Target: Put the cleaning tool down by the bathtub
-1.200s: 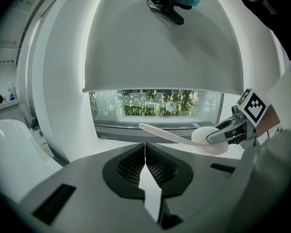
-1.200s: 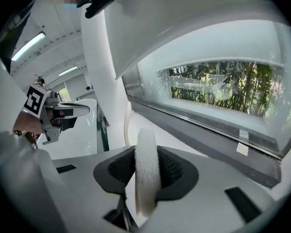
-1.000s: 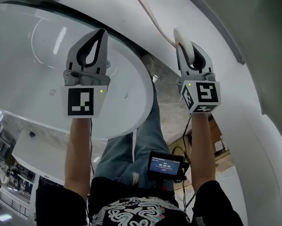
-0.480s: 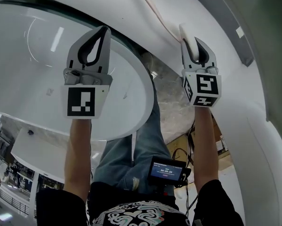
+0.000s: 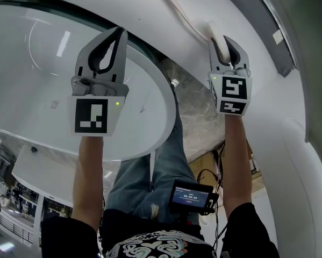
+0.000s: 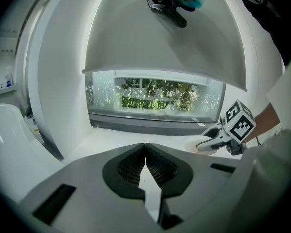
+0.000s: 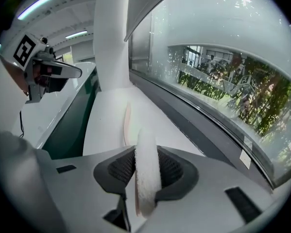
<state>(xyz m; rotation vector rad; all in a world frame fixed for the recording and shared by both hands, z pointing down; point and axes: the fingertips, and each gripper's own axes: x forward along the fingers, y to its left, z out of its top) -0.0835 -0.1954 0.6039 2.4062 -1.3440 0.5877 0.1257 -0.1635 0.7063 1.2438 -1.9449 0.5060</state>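
The cleaning tool is a white fluffy pad (image 5: 213, 30) on a long thin pinkish handle (image 5: 178, 8). My right gripper (image 5: 221, 41) is shut on the pad, just over the white ledge (image 5: 150, 15) beside the bathtub (image 5: 150, 98). In the right gripper view the pad (image 7: 147, 178) stands on edge between the jaws, and the handle (image 7: 127, 125) runs ahead along the ledge (image 7: 106, 115). My left gripper (image 5: 117, 34) is shut and empty above the tub's rounded rim. In the left gripper view its tips (image 6: 145, 147) meet, and the right gripper (image 6: 208, 143) shows at the right with the pad (image 6: 194, 145) low over the ledge.
A long window (image 7: 223, 91) with a dark sill borders the ledge's far side. A dark gap (image 7: 67, 120) separates the ledge from the tub. Below me are jeans-clad legs (image 5: 150, 171), marbled floor (image 5: 195, 117) and a small screen device (image 5: 190, 195) with cables.
The right gripper has shifted a little right and toward the ledge with the pad, and its marker cube has rolled to face the camera more squarely. The left gripper has hardly moved.
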